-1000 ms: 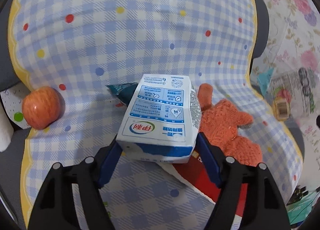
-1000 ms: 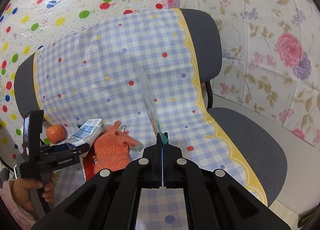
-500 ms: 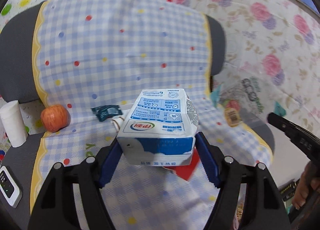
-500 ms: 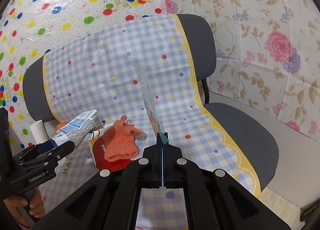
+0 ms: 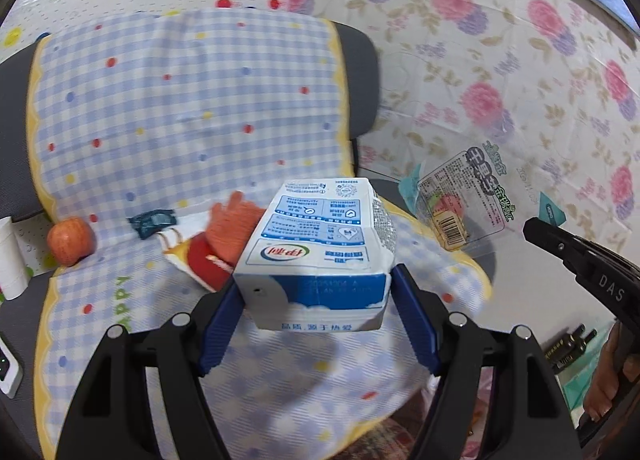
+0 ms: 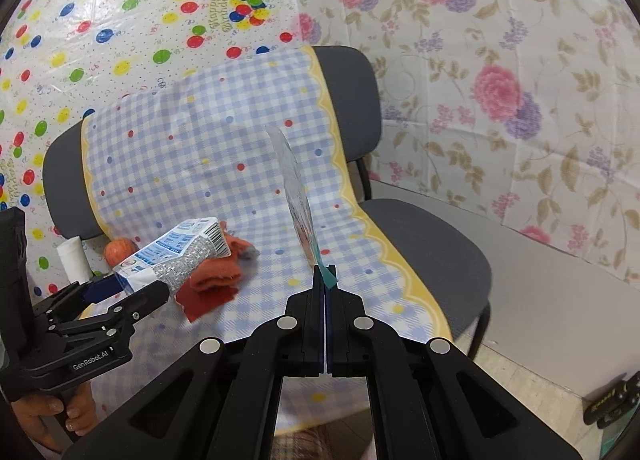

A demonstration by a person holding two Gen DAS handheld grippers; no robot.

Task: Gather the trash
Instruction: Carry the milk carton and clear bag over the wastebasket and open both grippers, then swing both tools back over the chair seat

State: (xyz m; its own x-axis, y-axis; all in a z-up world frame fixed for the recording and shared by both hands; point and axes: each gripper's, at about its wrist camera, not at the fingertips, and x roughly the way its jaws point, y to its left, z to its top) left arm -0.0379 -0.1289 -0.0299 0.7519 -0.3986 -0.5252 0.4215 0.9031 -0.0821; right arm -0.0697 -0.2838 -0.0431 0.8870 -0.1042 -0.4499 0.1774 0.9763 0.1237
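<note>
My left gripper is shut on a white and blue milk carton and holds it in the air above the chair seat; it also shows in the right wrist view. My right gripper is shut on a clear plastic wrapper with a teal edge, seen edge-on; in the left wrist view the wrapper hangs at the right. A small dark teal wrapper lies on the seat.
The chair wears a blue checked cloth. On it lie an apple, an orange knitted toy and a red and white paper. A white roll stands at the left. Bare grey seat lies to the right.
My left gripper has lifted the milk carton up and back from the seat, swinging right. My right gripper with the wrapper has drawn back a little.
</note>
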